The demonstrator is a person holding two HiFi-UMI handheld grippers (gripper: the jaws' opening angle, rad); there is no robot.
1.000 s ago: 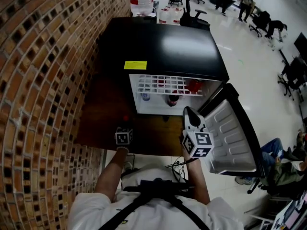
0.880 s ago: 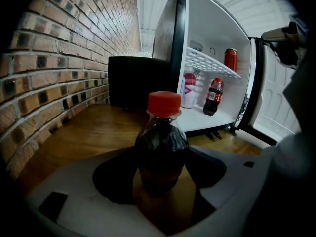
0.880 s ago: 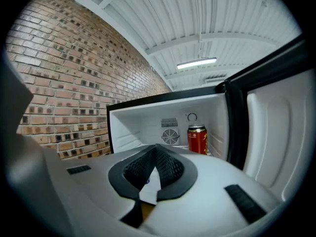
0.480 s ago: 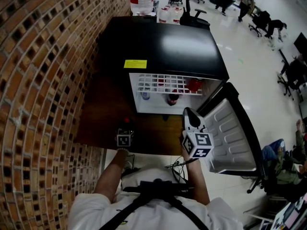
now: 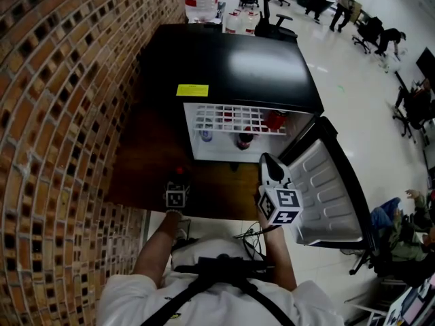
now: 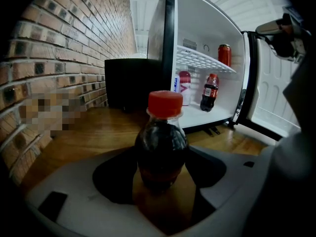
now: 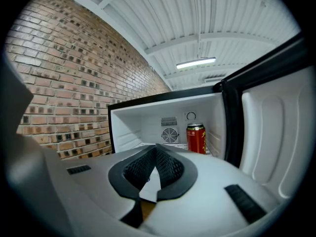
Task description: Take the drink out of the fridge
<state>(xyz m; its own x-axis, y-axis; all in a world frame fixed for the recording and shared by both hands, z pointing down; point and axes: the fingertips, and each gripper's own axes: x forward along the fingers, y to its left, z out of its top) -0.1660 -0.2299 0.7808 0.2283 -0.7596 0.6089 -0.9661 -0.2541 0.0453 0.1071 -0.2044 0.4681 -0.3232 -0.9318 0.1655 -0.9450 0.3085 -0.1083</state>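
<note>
Nearest, the left claw (image 5: 177, 182) is clamped on the drink bottle (image 6: 161, 149), dark with a red cap, held upright over the wooden table (image 5: 146, 155), outside and in front of the fridge (image 5: 234, 66). To its right, the right claw (image 7: 155, 152) has its jaws pressed together with nothing between them, facing the open fridge. Farther in, a second bottle (image 6: 210, 92) stands on the fridge floor and a red can (image 6: 224, 55) on the wire shelf above. The door (image 5: 329, 189) is swung open at the right.

Dim fisheye views, black vignetted corners, glare on fridge top (image 5: 265, 63), bright ceiling strip light (image 7: 196, 62).
</note>
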